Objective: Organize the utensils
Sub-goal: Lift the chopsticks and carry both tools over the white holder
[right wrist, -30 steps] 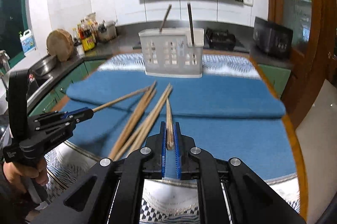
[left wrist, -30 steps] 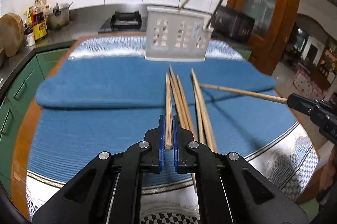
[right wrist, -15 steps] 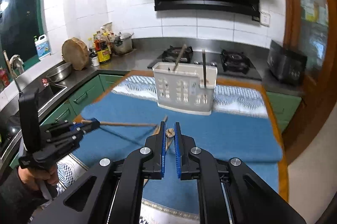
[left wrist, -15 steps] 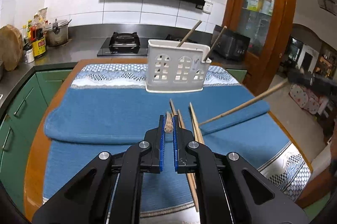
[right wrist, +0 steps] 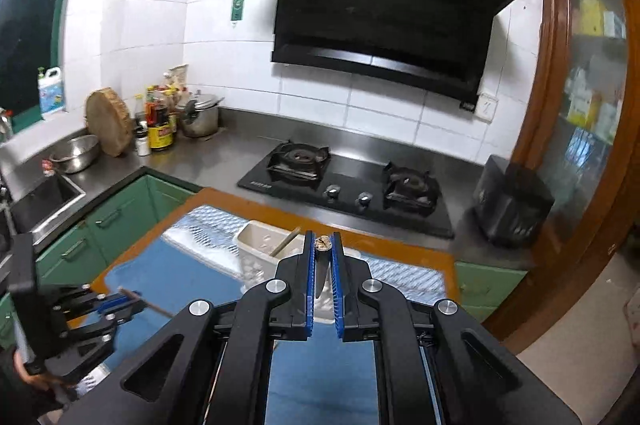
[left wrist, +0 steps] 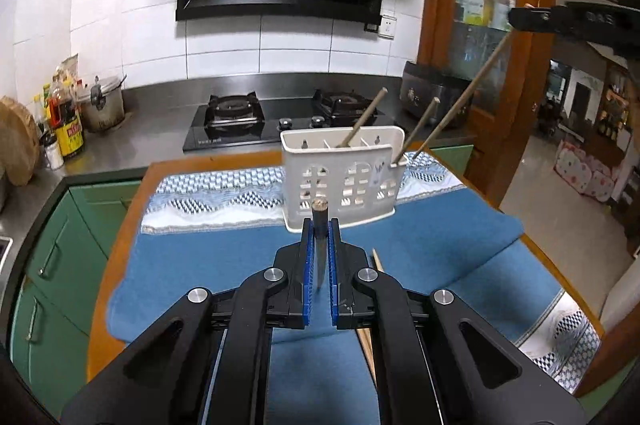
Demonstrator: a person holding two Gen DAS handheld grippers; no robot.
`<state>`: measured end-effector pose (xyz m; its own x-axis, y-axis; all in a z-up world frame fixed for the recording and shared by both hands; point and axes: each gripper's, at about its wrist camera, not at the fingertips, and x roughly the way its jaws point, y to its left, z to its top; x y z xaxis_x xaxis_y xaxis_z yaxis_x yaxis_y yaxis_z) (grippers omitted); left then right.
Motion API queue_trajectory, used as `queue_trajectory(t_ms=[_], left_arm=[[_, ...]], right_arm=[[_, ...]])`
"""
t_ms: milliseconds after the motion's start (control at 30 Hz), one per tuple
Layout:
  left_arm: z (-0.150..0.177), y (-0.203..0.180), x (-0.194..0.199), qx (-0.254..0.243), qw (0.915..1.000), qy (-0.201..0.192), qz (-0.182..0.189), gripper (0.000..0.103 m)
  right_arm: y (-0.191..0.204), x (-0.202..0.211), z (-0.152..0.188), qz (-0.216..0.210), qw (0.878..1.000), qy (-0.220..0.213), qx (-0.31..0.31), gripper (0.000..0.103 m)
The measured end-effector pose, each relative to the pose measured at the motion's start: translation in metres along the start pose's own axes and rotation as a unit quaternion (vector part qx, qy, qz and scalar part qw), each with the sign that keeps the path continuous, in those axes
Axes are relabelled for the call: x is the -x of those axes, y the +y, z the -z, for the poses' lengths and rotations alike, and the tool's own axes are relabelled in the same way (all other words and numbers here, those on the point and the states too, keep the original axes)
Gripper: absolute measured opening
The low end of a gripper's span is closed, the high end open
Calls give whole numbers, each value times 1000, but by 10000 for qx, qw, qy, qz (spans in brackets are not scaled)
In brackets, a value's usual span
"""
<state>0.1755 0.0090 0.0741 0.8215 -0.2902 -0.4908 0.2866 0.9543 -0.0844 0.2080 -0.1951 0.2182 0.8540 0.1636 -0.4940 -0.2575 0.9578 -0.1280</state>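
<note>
Two chopsticks [left wrist: 362, 125] leaning in white caddy [left wrist: 340, 185], left tongs [left wrist: 320, 225] and right tongs [right wrist: 322, 239] each gripping one chopstick

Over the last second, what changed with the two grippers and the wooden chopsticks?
Both grippers lifted off the blue cloth, each keeping its wooden chopstick clamped. The left gripper now holds its chopstick raised short of the white slotted utensil holder. The right gripper rose higher, and its chopstick slants down toward the holder's right end. Unchanged: the holder and its two standing chopsticks, and a loose chopstick on the cloth.
</note>
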Motion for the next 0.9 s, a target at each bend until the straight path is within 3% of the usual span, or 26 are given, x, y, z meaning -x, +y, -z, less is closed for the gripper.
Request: queue_trajectory(t_ms=[233, 700, 900], left_arm=[[-32, 7, 1, -76, 9999, -140, -2, 5], [-156, -7, 24, -389, 9905, -1310, -135, 5], [-187, -17, 1, -277, 9861, -1622, -238, 5]], right_arm=[[-9, -40, -15, 406, 9990, 142, 122, 7], [-28, -111, 4, 174, 9972, 684, -231, 7], [-32, -123, 12, 150, 9966, 780, -212, 7]])
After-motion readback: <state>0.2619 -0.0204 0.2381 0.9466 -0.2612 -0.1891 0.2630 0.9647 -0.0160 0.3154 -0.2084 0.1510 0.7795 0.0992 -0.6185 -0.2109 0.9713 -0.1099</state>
